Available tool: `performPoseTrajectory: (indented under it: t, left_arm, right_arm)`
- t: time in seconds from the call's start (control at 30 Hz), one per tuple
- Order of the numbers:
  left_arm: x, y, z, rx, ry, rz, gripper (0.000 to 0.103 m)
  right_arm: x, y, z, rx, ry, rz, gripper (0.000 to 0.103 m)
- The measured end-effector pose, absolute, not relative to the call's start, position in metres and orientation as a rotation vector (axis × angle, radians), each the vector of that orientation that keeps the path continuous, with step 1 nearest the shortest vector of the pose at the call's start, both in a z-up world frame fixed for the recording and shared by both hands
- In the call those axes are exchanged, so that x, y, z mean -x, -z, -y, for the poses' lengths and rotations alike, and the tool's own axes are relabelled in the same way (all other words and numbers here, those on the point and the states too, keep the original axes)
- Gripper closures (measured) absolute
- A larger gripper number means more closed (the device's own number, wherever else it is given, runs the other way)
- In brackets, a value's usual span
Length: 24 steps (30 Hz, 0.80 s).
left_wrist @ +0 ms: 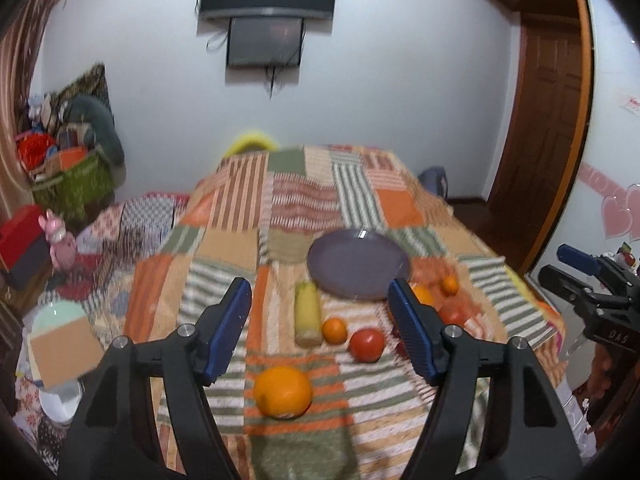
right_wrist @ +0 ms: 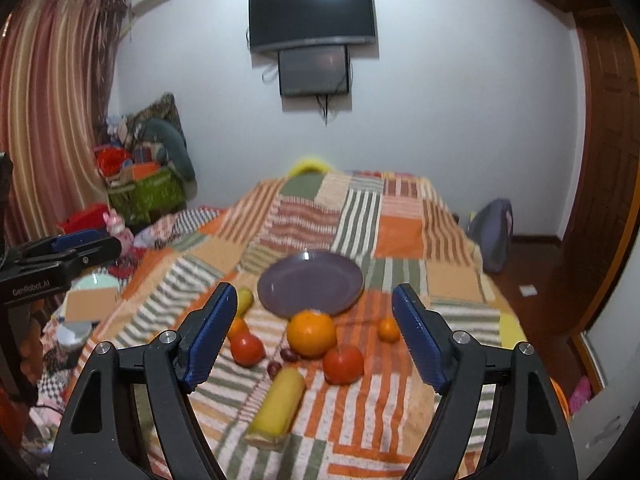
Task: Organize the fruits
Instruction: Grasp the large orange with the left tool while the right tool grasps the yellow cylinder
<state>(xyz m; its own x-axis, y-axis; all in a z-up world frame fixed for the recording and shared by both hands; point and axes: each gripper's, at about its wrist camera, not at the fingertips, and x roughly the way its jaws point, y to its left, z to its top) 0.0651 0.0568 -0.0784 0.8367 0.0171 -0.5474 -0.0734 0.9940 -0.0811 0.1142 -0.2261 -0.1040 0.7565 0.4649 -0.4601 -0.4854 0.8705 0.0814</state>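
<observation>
A purple plate [left_wrist: 358,264] lies empty on the patchwork-covered table [left_wrist: 224,248]; it also shows in the right wrist view [right_wrist: 310,282]. Fruits lie in front of it. In the left wrist view: a big orange [left_wrist: 283,392], a red tomato [left_wrist: 366,345], a small orange [left_wrist: 334,330], a yellow banana piece [left_wrist: 307,319]. In the right wrist view: a big orange [right_wrist: 311,333], two tomatoes [right_wrist: 343,364] [right_wrist: 247,349], a banana piece [right_wrist: 278,406], a small orange [right_wrist: 389,329], two dark grapes [right_wrist: 281,361]. My left gripper [left_wrist: 320,332] and right gripper [right_wrist: 314,334] are open, empty, above the fruits.
A TV [right_wrist: 312,16] hangs on the far wall. A cluttered side surface with boxes, a pink toy [left_wrist: 60,240] and a pale bowl [left_wrist: 56,316] lies left of the table. A wooden door [left_wrist: 548,132] and a bag [right_wrist: 494,240] are on the right.
</observation>
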Motion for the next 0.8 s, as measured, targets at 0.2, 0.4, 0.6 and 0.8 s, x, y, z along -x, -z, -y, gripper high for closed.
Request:
performPoseTrajectory:
  t: [0.2,0.4,0.6,0.8]
  left_arm:
    - [-0.085,0.123,-0.077,0.1,-0.067,-0.715,0.032]
    - [-0.099,0.163,-0.087,0.111,-0.063,-0.837,0.031]
    - [-0.107,0.195,-0.091,0.139,-0.042,-0.937,0.03]
    - [-0.111,0.219,-0.093,0.166,-0.027,-0.997,0.03]
  right_arm:
    - [-0.134,0.13,0.221,0.038,-0.548,-0.622,0.025]
    - [-0.15,0.159,0.205,0.049,-0.566,-0.774,0.025]
    - [-0.163,0.184,0.192,0.077,-0.576,-0.844,0.025]
    - [-0.171,0.205,0.18,0.086,-0.6,-0.929,0.025]
